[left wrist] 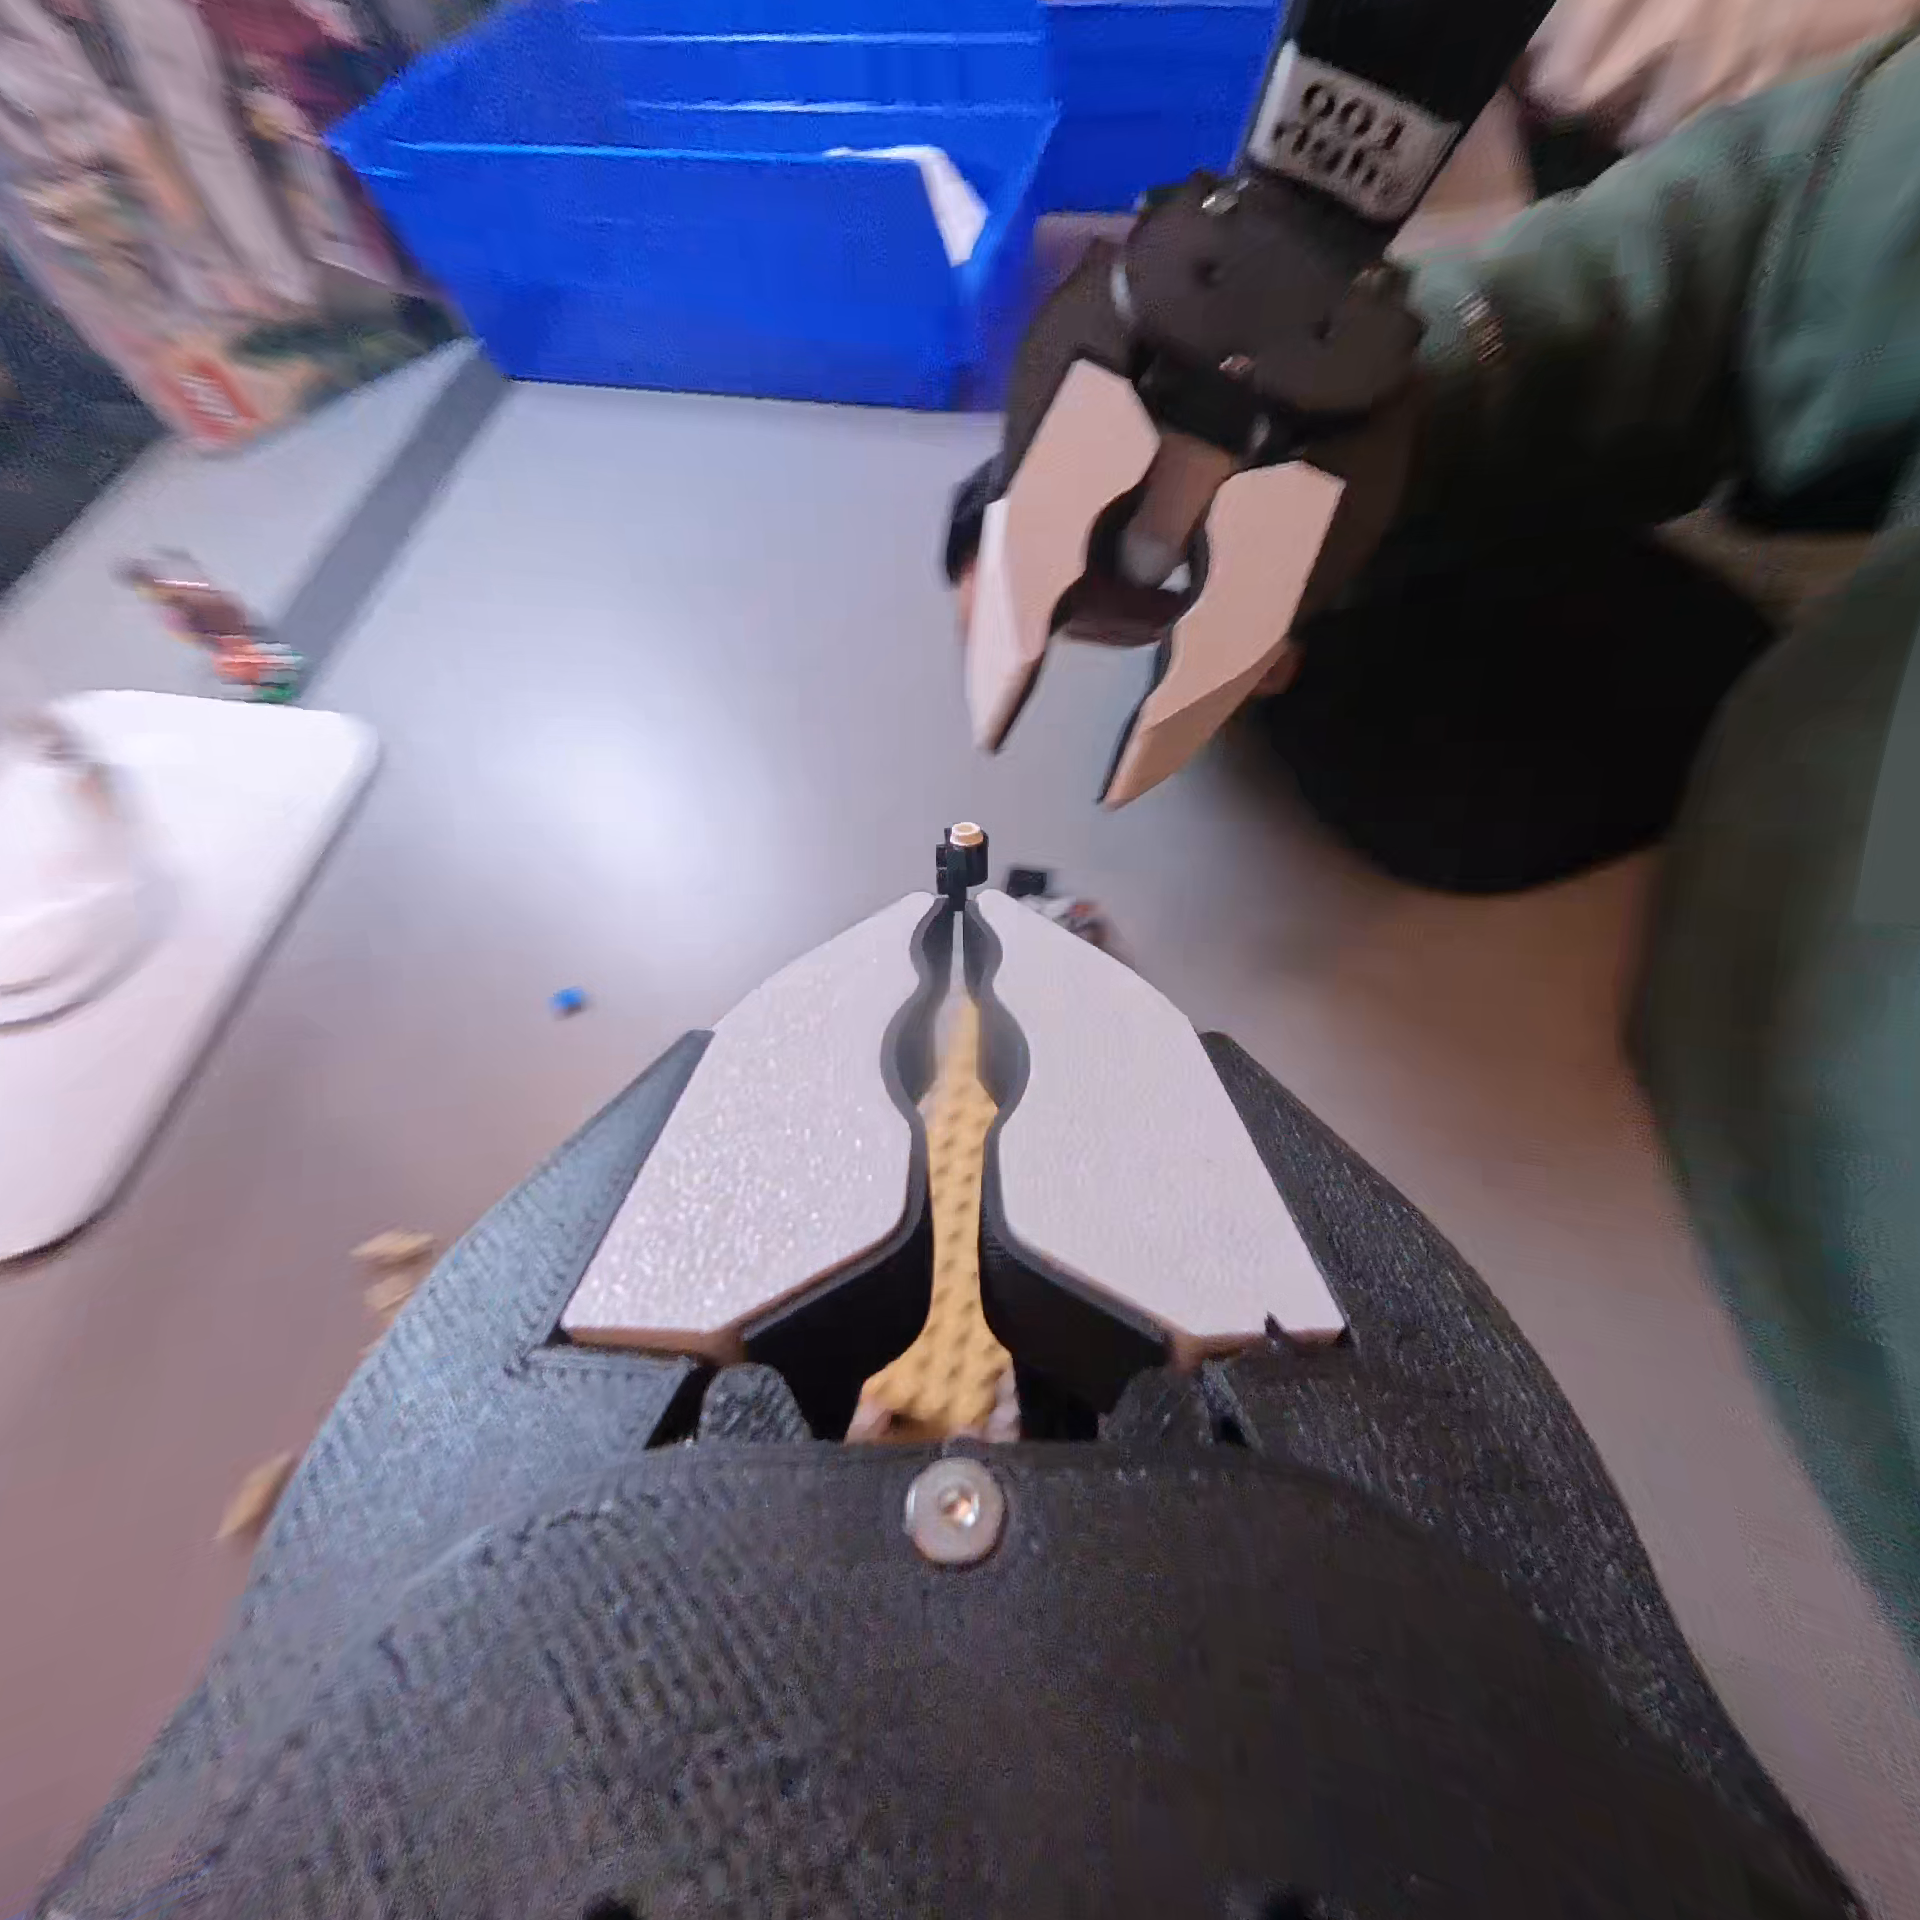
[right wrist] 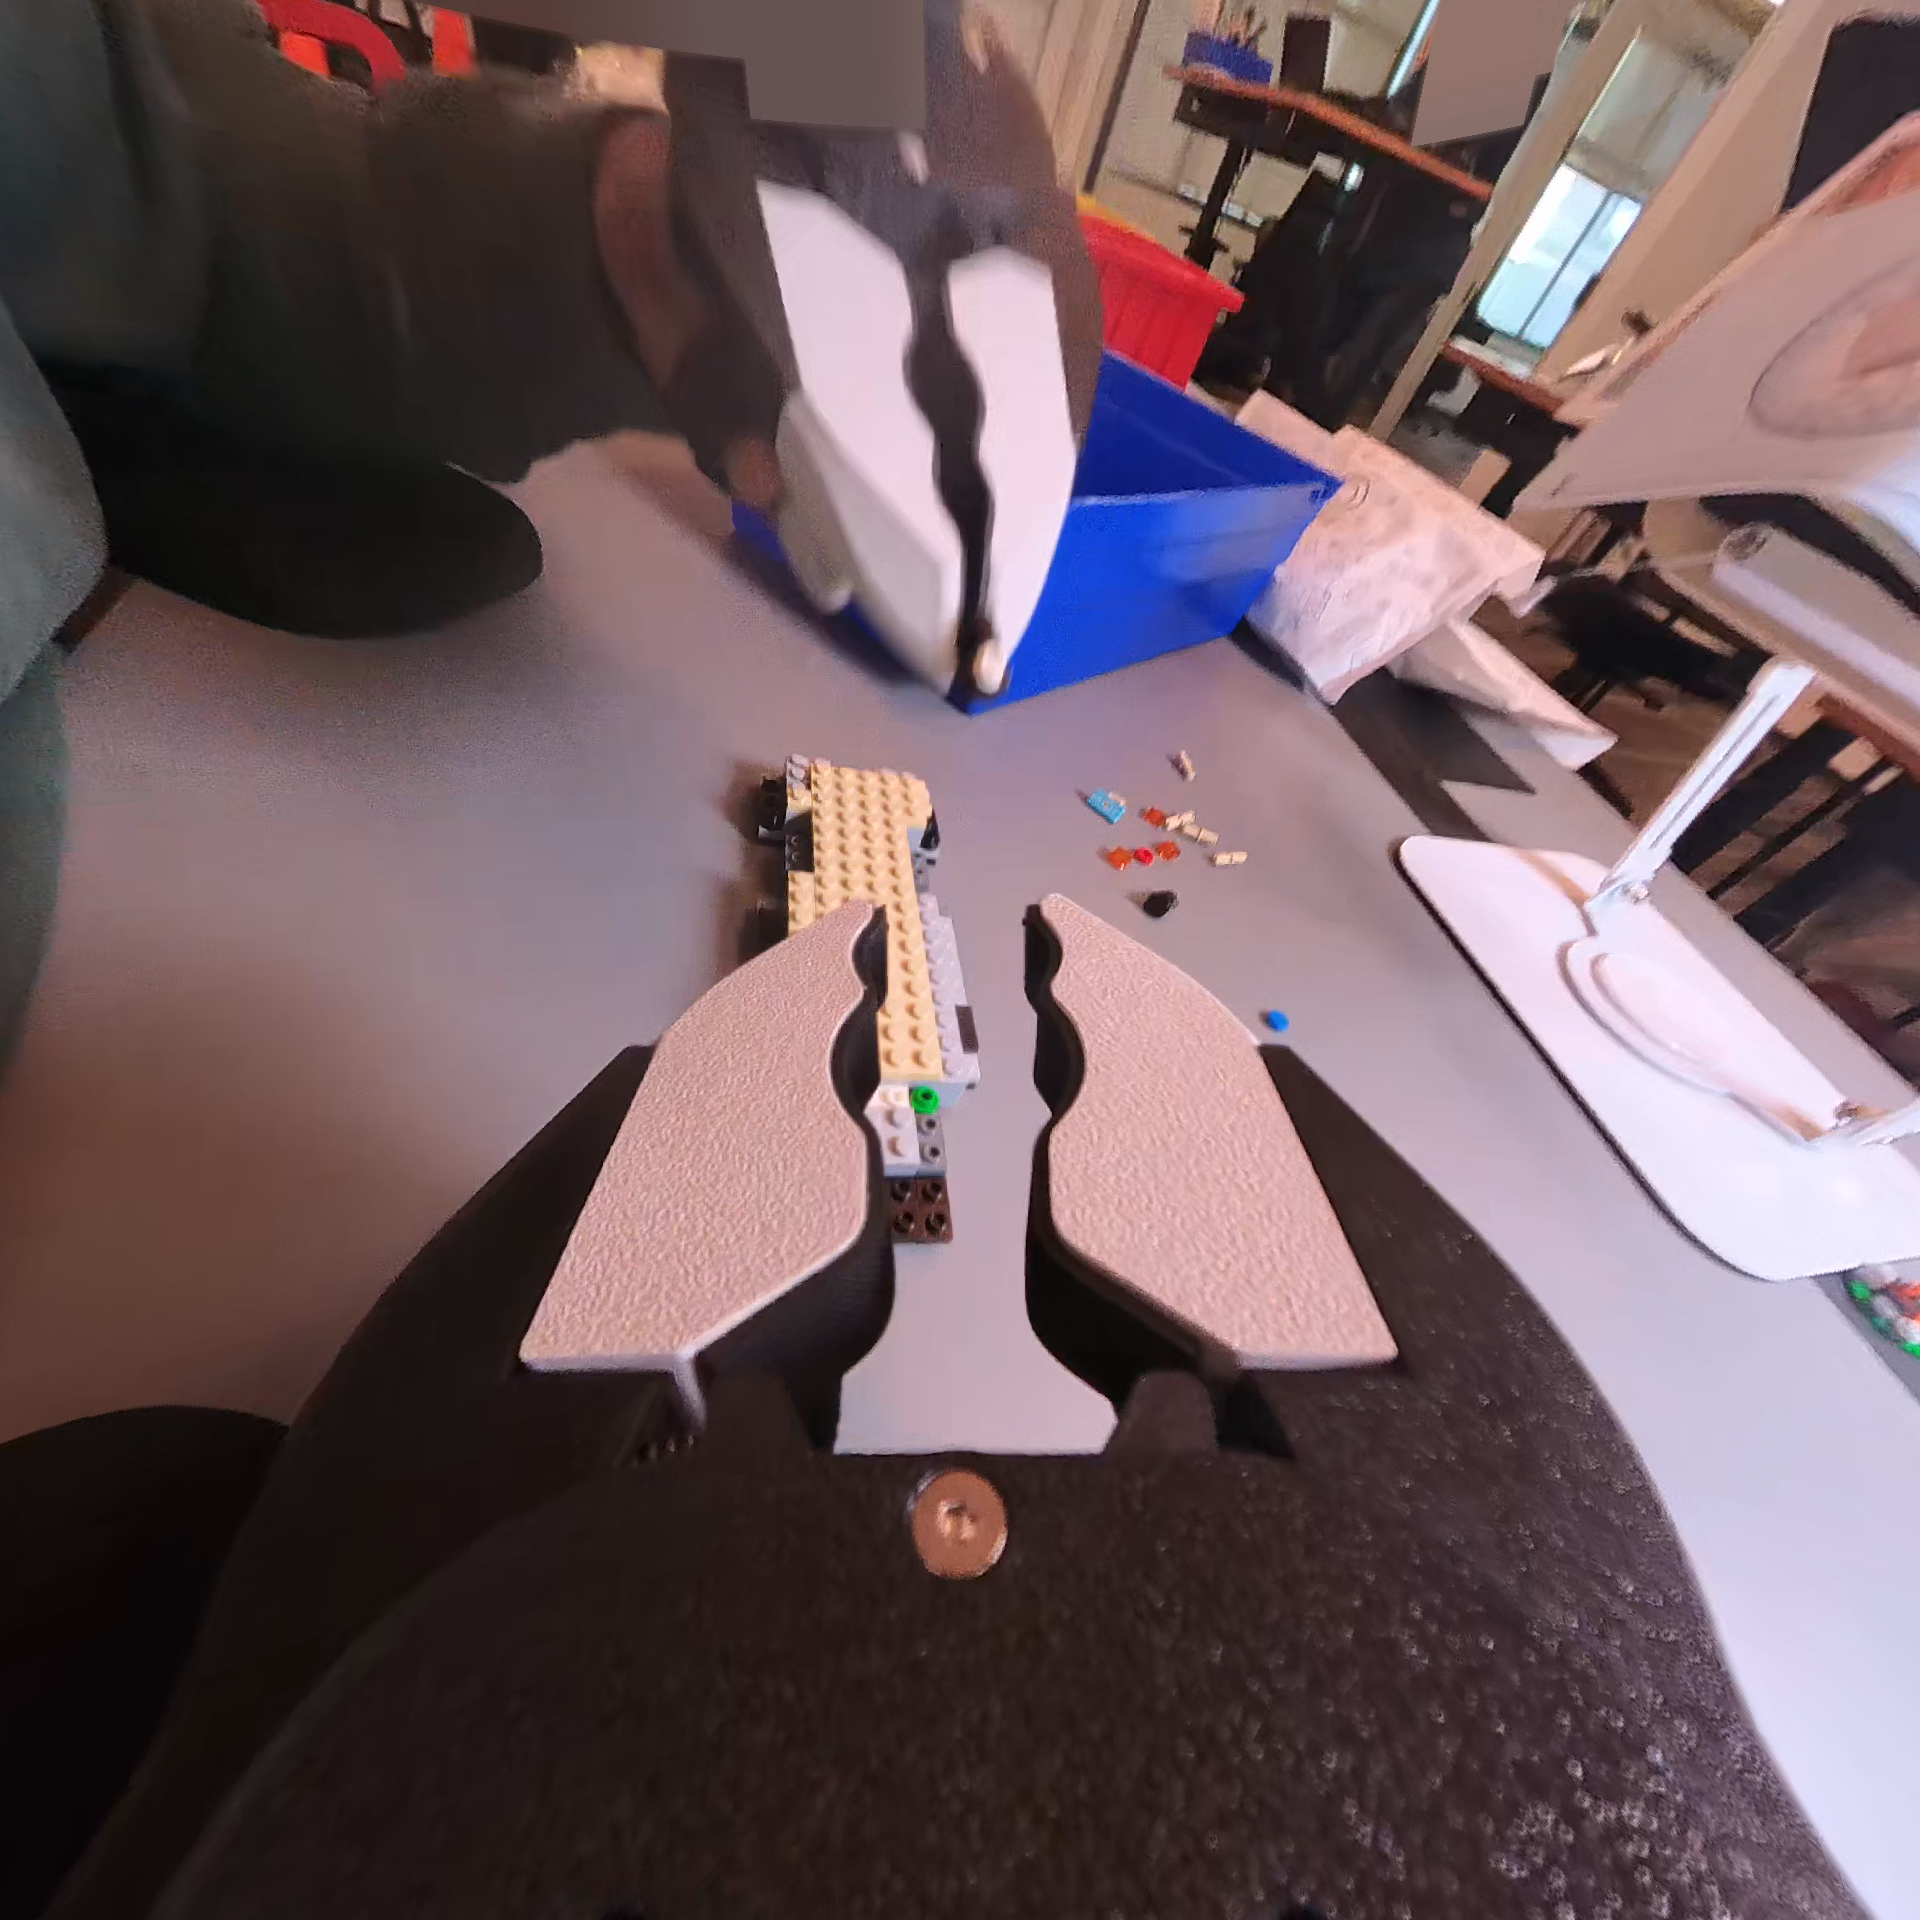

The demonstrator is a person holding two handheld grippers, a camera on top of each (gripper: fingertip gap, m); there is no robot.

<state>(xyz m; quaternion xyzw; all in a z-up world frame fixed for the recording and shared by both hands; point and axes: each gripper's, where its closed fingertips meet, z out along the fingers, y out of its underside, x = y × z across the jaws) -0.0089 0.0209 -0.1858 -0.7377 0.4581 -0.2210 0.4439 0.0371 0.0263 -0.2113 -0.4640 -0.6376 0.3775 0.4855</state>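
The left gripper [left wrist: 958, 902] has its pale fingers pinched together on a small black plastic brick piece with a tan round stud on top [left wrist: 962, 854], which sticks out just beyond the tips at 12 o'clock. Beneath that gripper, seen through the slot between its fingers, lies a long tan studded brick plate assembly [right wrist: 868, 883] on the grey table [left wrist: 623, 644]. The right gripper [right wrist: 954, 914] hangs above the table with its fingers moderately apart and nothing between the pads; the tan assembly lies under its left finger and runs toward 12 o'clock. At about 1 o'clock from its tips sits a scatter of small orange, red, tan and light-blue brick pieces [right wrist: 1164, 836], with a small black piece [right wrist: 1158, 903] nearer. A tiny blue round piece [right wrist: 1276, 1019] lies at 3 o'clock, close to a white flat stand base [right wrist: 1558, 1039]. A blue plastic bin [right wrist: 1174, 540] stands beyond, at 12 o'clock.
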